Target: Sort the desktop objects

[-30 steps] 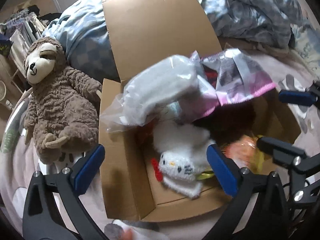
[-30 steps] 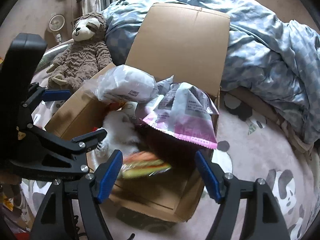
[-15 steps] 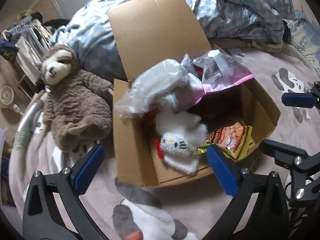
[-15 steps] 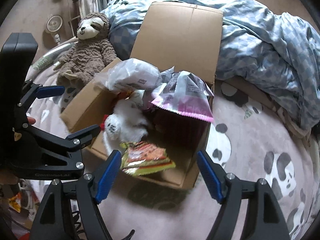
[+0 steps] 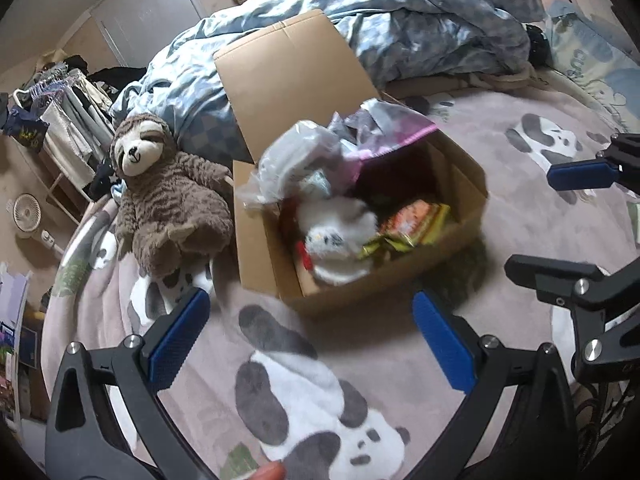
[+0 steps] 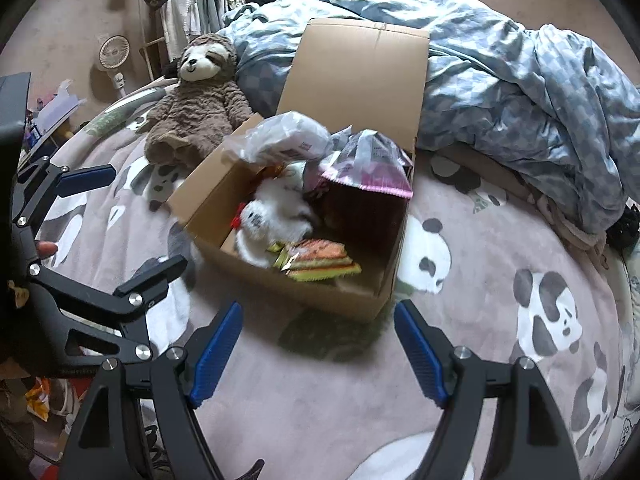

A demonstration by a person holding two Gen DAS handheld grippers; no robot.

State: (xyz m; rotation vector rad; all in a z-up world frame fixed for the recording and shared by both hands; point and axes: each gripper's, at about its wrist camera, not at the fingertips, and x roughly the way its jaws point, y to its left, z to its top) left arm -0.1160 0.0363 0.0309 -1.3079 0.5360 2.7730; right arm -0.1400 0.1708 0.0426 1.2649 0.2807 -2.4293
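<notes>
An open cardboard box (image 5: pixel 264 236) (image 6: pixel 208 208) stands on a panda-print bedspread. Inside lie a white plush cat (image 5: pixel 336 240) (image 6: pixel 272 220), an orange and yellow snack packet (image 5: pixel 412 224) (image 6: pixel 320 260), a clear bag with white stuffing (image 5: pixel 296 156) (image 6: pixel 288 140) and a pink-edged bag (image 5: pixel 384 128) (image 6: pixel 368 164). My left gripper (image 5: pixel 312 340) is open and empty, well short of the box's near wall. My right gripper (image 6: pixel 318 352) is open and empty, also short of the box. Each gripper shows at the edge of the other's view.
A brown sloth plush (image 5: pixel 168 196) (image 6: pixel 200 96) lies left of the box. A crumpled blue duvet (image 5: pixel 400 12) (image 6: pixel 520 80) is heaped behind it. A clothes rack (image 5: pixel 60 112) and a small fan (image 6: pixel 114 52) stand off the bed at the left.
Both grippers have pulled back and up from the box, which now looks smaller and farther. The snack packet now lies still in the box. Both grippers stay open.
</notes>
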